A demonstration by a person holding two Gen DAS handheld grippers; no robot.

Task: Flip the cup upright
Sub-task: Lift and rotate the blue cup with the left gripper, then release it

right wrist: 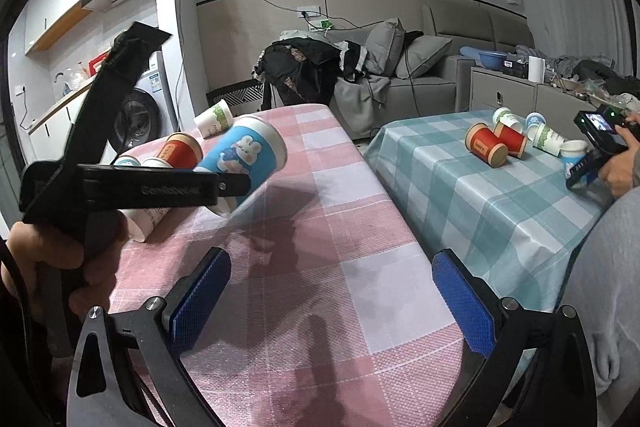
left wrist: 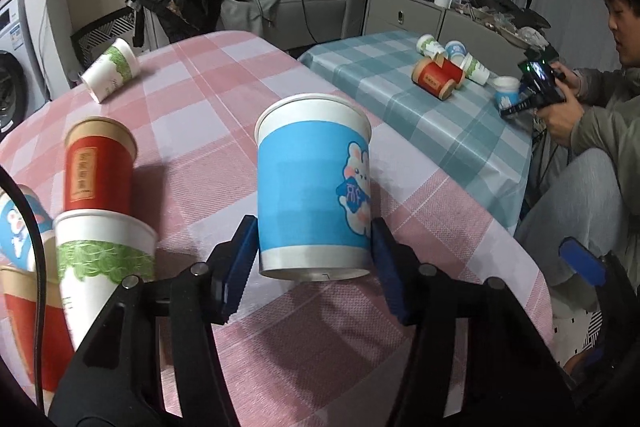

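My left gripper (left wrist: pixel 314 253) is shut on a blue paper cup with a rabbit print (left wrist: pixel 314 183), gripping it near its base and holding it above the pink checked tablecloth (left wrist: pixel 224 87). In the right wrist view the same cup (right wrist: pixel 244 155) hangs tilted, rim up and to the right, in the black left gripper (right wrist: pixel 224 199). My right gripper (right wrist: pixel 328 299) is open and empty above the near part of the pink cloth (right wrist: pixel 360 227).
Several paper cups stand or lie at the left: a red one (left wrist: pixel 99 167), a green-patterned one (left wrist: pixel 105 259), another green one lying at the far edge (left wrist: pixel 110 69). A blue checked table (right wrist: pixel 500 195) with several cups stands to the right, where another person (left wrist: pixel 600 99) holds grippers.
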